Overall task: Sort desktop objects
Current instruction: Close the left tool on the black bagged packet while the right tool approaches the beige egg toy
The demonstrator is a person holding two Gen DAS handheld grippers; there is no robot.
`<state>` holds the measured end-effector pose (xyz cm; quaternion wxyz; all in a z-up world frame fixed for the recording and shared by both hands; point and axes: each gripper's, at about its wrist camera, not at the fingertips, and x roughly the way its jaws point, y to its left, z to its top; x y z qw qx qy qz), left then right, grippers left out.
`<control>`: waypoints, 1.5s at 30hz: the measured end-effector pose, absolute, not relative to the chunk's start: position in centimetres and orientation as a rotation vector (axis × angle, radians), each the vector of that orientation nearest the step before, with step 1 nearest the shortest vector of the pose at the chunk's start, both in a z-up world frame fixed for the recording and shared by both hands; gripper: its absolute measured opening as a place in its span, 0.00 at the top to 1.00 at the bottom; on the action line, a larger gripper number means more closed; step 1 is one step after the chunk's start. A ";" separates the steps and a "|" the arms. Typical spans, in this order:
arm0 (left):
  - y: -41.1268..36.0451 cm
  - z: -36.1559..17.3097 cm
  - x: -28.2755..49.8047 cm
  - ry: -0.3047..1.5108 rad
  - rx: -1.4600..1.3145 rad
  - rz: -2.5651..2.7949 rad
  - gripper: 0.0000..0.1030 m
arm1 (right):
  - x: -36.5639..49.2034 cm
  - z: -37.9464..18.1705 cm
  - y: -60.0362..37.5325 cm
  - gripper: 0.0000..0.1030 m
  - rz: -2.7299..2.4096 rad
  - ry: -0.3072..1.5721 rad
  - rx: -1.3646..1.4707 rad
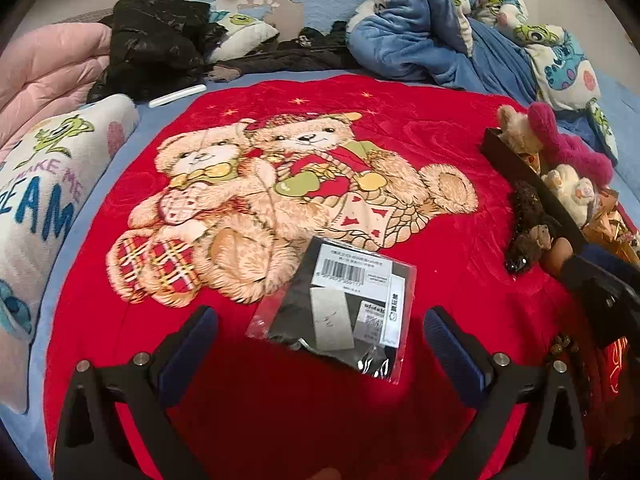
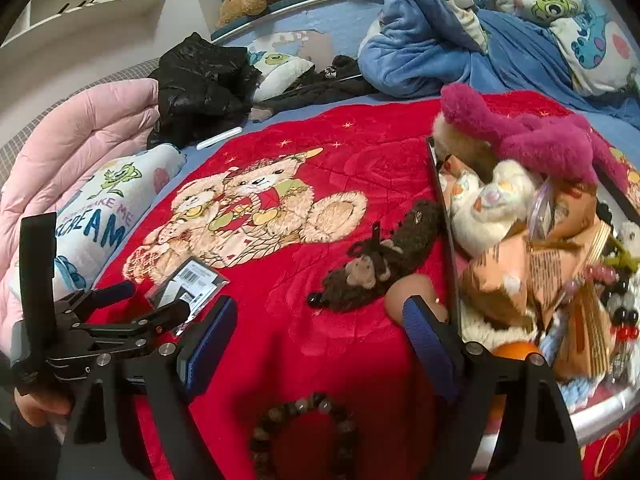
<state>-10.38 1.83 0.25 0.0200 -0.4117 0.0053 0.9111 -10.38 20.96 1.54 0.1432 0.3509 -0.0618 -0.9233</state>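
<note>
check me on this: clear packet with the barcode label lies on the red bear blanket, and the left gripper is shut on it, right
Not quite. The packet does lie on the red bear blanket, but the left gripper is open, its fingers apart on either side of the packet without pressing it. The left wrist view shows this.

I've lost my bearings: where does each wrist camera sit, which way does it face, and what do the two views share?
Left wrist: on the left gripper, looking down over the red blanket at a clear packet; its open fingers show, plus the right gripper at the right edge.
Right wrist: on the right gripper, facing the brown plush and the box of toys; its open fingers, the left gripper and a hand show.
Shared: blanket, packet, plush, box.
</note>
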 end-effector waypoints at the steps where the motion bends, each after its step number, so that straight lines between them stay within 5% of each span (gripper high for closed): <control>1: 2.0 0.0 -10.7 0.032 -1.285 2.821 0.00 | -10.8 1.5 20.9 0.17 -2.689 -0.140 1.021; 4: 2.1 -0.9 -11.6 0.053 -1.350 2.798 0.00 | -12.1 1.2 21.3 0.24 -2.736 -0.103 1.047; 13: 2.4 -1.7 -12.2 0.061 -1.385 2.794 0.00 | -11.8 0.6 19.0 0.21 -2.791 0.136 1.093; 22: 2.2 -1.7 -12.0 0.047 -1.365 2.810 0.00 | -11.1 1.2 20.5 0.20 -2.674 -0.005 1.043; 27: 2.2 -1.7 -11.8 0.041 -1.364 2.809 0.00 | -10.9 0.8 19.6 0.28 -2.709 0.072 1.078; 31: 2.2 -1.7 -11.8 0.041 -1.364 2.809 0.00 | -11.4 0.5 19.1 0.45 -2.778 0.258 1.096; 35: 2.2 -1.7 -11.8 0.040 -1.364 2.808 0.00 | -12.0 0.0 18.9 0.50 -2.834 0.470 1.104; 38: 2.2 -1.7 -11.8 0.040 -1.364 2.808 0.00 | -12.4 -0.7 18.0 0.42 -2.790 0.595 1.126; 40: 2.2 -1.7 -11.8 0.041 -1.364 2.808 0.00 | -12.5 -1.8 16.7 0.27 -2.775 0.740 1.134; 45: 2.3 -1.7 -11.9 0.042 -1.366 2.808 0.00 | -12.7 -2.2 16.5 0.25 -2.787 0.773 1.151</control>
